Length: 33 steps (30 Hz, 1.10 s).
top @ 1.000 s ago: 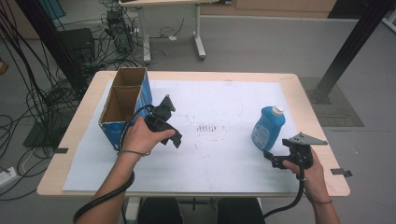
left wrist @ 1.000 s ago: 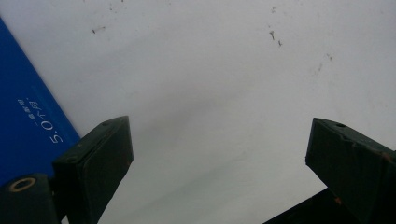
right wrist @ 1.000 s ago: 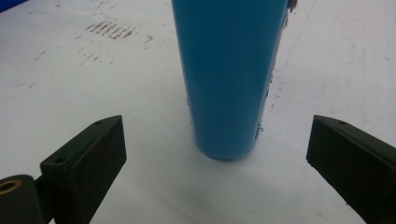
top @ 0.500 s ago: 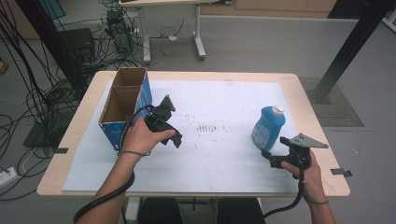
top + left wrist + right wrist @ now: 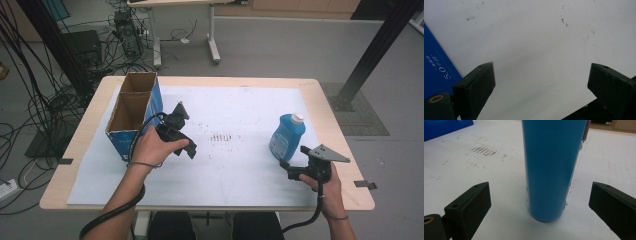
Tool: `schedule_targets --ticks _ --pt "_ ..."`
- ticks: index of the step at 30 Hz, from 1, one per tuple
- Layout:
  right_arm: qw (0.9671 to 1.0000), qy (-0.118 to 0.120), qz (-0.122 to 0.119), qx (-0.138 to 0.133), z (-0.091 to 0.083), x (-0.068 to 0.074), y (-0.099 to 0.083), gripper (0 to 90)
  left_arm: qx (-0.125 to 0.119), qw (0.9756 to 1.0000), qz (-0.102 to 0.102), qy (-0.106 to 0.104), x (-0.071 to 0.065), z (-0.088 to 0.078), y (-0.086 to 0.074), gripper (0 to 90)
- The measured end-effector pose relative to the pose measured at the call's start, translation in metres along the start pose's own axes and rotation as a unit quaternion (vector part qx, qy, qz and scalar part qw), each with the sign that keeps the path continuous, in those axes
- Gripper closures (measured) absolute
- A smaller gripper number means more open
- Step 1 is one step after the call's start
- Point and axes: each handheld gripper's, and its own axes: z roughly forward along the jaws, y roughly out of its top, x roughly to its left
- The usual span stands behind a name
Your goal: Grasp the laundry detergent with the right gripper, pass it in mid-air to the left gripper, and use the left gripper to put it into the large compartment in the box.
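The blue bottle (image 5: pixel 287 136) stands upright just ahead of the right hand-held gripper (image 5: pixel 286 165), centred between its wide-apart jaws; the left hand-held gripper (image 5: pixel 181 111), also spread, is well apart

My right gripper (image 5: pixel 539 202) has its jaws spread wide with the blue bottle (image 5: pixel 552 167) standing upright straight ahead of them, bare white sheet on either side of its base, so there is room for a jaw to pass on each flank. In the high view the bottle (image 5: pixel 287 136) stands alone near the table's right edge, well apart from everything else. The middle of the white sheet (image 5: pixel 235 165) is open between my two hands. My left gripper (image 5: pixel 541 80) points down at bare sheet, jaws wide, with the blue wall of the cardboard box (image 5: pixel 436 67) just beside its left jaw. That box (image 5: pixel 134 112) blocks the table's left side.
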Motion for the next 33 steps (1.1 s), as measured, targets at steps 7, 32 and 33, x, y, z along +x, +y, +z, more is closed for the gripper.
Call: schedule_targets --ticks 7,32,33 --pt "1.0 -0.007 -0.002 -0.004 0.003 0.0 0.0 3.7 0.001 1.0 -0.001 0.001 0.0 0.0 0.0 8.0" --pt "0.9998 -0.019 -0.001 -0.01 0.024 -0.003 0.002 3.9 0.004 1.0 0.003 0.002 -0.003 0.002 0.002 8.0" --pt "0.9998 -0.019 0.0 -0.01 0.025 -0.003 0.002 3.9 0.005 1.0 0.003 0.003 -0.003 0.002 0.002 8.0"
